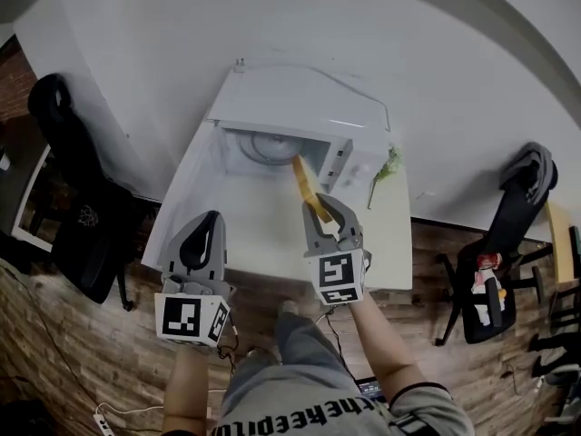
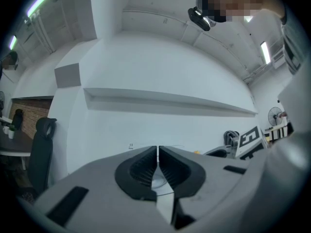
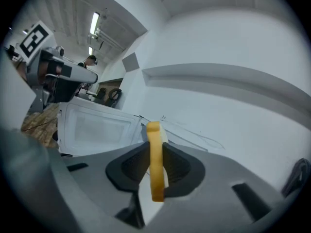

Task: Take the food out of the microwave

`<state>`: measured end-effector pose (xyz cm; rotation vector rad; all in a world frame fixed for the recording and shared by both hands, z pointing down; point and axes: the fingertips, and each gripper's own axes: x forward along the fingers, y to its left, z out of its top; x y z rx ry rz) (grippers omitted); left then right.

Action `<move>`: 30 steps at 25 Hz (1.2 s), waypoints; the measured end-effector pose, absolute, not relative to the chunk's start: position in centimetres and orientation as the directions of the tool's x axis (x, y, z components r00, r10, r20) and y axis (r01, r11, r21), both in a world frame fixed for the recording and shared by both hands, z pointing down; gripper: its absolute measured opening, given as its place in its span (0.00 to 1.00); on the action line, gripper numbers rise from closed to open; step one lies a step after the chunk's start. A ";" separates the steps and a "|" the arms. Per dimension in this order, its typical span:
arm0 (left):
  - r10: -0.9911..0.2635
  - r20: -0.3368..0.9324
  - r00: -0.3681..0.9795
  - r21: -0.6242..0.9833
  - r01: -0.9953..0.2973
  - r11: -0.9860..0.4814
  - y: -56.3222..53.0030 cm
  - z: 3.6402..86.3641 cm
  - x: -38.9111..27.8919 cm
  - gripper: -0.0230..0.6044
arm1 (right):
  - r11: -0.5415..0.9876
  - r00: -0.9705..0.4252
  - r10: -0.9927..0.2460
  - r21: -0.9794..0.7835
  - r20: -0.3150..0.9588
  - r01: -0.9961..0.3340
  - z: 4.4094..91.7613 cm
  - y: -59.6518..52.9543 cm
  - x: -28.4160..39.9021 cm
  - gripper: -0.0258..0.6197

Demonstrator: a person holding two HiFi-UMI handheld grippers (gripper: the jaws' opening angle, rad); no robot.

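Held just in front of the open microwave point(image 1: 300, 107), above the white desk point(image 1: 263, 239), the yellow strip of food point(image 3: 155, 164) probably needs a steady grip, a clear path away from the door, and a low, gentle set-down on bare desk. The right tongs point(image 1: 320, 205) are clamped on the strip, partly apart around it. The left tongs point(image 2: 158, 152) are closed together, holding nothing.
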<state>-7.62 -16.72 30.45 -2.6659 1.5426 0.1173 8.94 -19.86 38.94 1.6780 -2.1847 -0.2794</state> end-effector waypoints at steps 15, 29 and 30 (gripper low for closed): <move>-0.832 -0.132 0.539 -0.026 -0.841 -0.541 -11.8 28.6 -7.7 0.06 | 0.211 -0.195 -0.977 0.287 0.085 -0.934 34.8 -11.8 9.8 0.17; -0.805 -0.164 0.570 -0.033 -0.819 -0.573 -9.0 28.3 -7.8 0.06 | 0.176 -0.177 -0.984 0.221 0.015 -0.959 32.5 -6.5 10.4 0.17; -0.805 -0.162 0.570 -0.033 -0.819 -0.573 -8.8 28.2 -7.8 0.06 | 0.174 -0.175 -0.984 0.216 0.016 -0.961 32.4 -6.2 10.5 0.17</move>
